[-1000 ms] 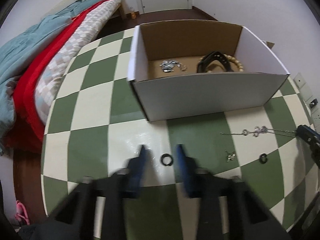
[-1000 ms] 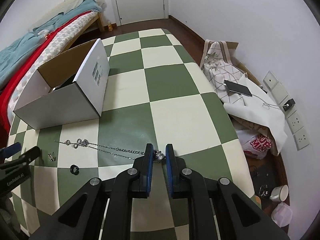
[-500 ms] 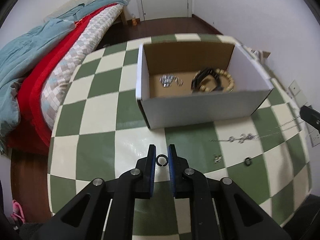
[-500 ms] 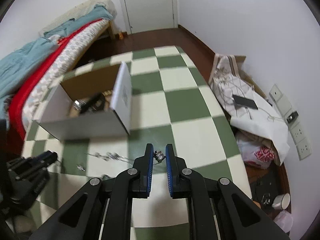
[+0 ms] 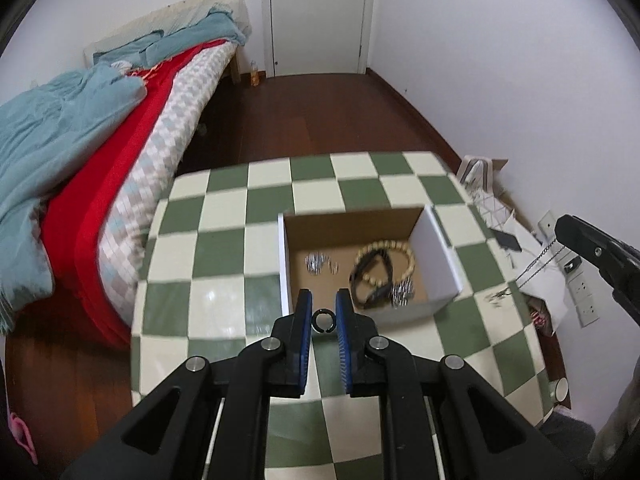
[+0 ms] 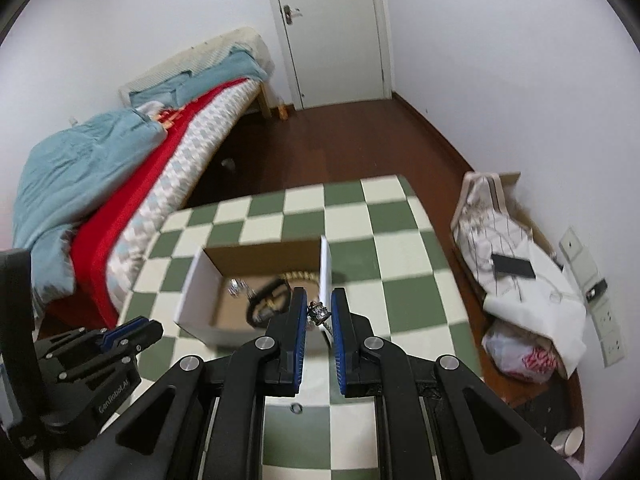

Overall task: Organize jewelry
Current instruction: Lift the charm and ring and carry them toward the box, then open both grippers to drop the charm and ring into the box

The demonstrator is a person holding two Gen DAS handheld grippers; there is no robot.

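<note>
My left gripper (image 5: 323, 307) is shut on a small black ring (image 5: 322, 320) and holds it high above the near wall of the open cardboard box (image 5: 436, 248). In the box lie a beaded bracelet (image 5: 404, 252), a black band (image 5: 366, 276) and silver pieces (image 5: 318, 262). My right gripper (image 6: 319, 306) is shut on the clasp end of a silver chain necklace (image 6: 319, 311), lifted above the box's right wall (image 6: 325, 276). The chain (image 5: 536, 264) hangs from the right gripper in the left wrist view.
The box stands on a green and cream checkered table (image 5: 224, 240). Another small ring (image 6: 296, 408) lies on the table under the right gripper. A bed (image 5: 100, 140) is to the left. Bags and a phone (image 6: 514, 266) lie on the floor at right.
Both grippers have risen well above the table. The left closed on the black ring and lifted it. The right lifted the necklace off the table and moved toward the box.
</note>
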